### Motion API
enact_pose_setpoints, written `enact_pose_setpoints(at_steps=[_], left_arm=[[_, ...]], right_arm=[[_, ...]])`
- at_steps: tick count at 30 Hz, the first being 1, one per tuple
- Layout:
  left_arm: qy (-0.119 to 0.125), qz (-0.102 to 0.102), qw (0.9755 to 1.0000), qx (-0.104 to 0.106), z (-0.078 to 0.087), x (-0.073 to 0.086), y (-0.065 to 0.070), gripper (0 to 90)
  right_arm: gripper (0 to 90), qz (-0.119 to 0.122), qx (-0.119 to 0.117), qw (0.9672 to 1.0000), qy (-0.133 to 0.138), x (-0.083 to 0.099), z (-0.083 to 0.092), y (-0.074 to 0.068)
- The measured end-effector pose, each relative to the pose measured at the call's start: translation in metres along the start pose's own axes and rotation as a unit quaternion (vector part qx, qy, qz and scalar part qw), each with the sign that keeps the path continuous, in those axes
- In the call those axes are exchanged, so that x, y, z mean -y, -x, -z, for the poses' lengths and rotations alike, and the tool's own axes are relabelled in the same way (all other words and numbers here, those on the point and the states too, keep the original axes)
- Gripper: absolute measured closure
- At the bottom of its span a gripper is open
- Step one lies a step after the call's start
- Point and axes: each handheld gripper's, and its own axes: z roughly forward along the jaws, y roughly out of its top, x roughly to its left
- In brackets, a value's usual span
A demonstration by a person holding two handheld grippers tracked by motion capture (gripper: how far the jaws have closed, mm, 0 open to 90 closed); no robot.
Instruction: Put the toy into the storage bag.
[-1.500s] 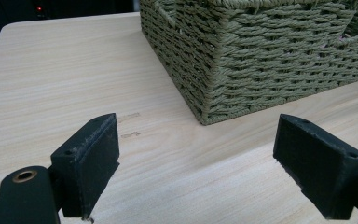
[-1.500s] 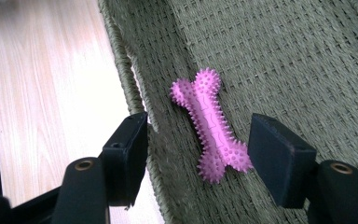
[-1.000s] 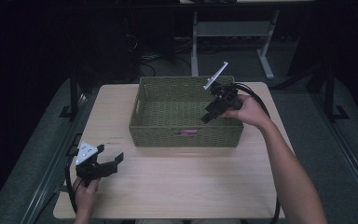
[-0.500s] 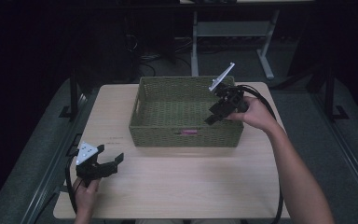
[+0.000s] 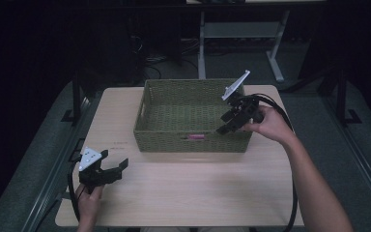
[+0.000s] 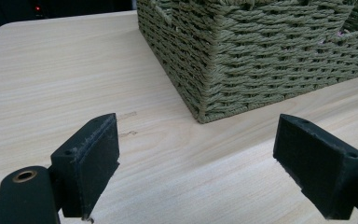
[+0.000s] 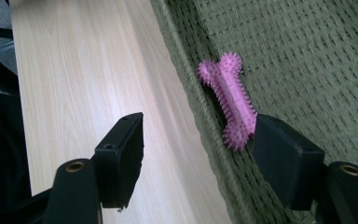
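A pink spiky bone toy (image 7: 228, 100) lies inside the green woven basket (image 5: 174, 140), against its front wall; a bit of pink toy (image 5: 195, 137) shows through that wall's handle gap. My right gripper (image 5: 223, 123) hovers over the basket's front right part, tilted down, jaws open. In the right gripper view my right gripper (image 7: 198, 154) has one jaw over the table and one over the basket, nothing between the pads. My left gripper (image 5: 114, 158) rests low at the table's front left, open and empty; the left gripper (image 6: 196, 154) faces the basket's near corner (image 6: 205, 93).
The basket sits at the back middle of the light wooden table (image 5: 183, 193). A cable (image 5: 290, 203) trails from the right gripper along the forearm. A metal desk frame (image 5: 241, 29) stands on the dark floor behind the table.
The right gripper has shifted to the right and a little toward the front wall of the basket. The left gripper has stayed put.
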Motion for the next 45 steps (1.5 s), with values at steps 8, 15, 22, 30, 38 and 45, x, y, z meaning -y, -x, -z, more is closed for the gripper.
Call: enact_pose_setpoints(at_steps=[8, 15, 22, 30, 38, 45], left_arm=[[0.000, 0.000, 1.0000, -0.001, 0.000, 0.000, 0.000, 13.9], [0.000, 0.000, 1.0000, -0.001, 0.000, 0.000, 0.000, 13.9], [-0.002, -0.001, 1.0000, -0.001, 0.000, 0.000, 0.000, 13.8], [-0.002, -0.002, 1.0000, -0.002, 0.000, 0.000, 0.000, 13.9], [-0.002, -0.001, 1.0000, -0.002, 0.001, 0.001, 0.000, 13.9], [-0.002, -0.002, 1.0000, -0.003, 0.001, 0.001, 0.000, 13.9]], right_arm=[[33.0, -0.007, 0.002, 0.9999, 0.012, 0.017, 0.004, -0.003], [32.9, -0.014, 0.006, 0.9996, 0.025, 0.033, 0.008, -0.006], [32.4, -0.015, 0.011, 0.9994, 0.028, 0.047, 0.007, -0.011], [32.3, -0.016, 0.006, 0.9995, 0.027, 0.062, 0.001, -0.017], [32.2, -0.024, 0.003, 0.9994, 0.024, 0.077, -0.006, -0.021], [31.9, -0.028, 0.000, 0.9993, 0.026, 0.087, -0.011, -0.026]])
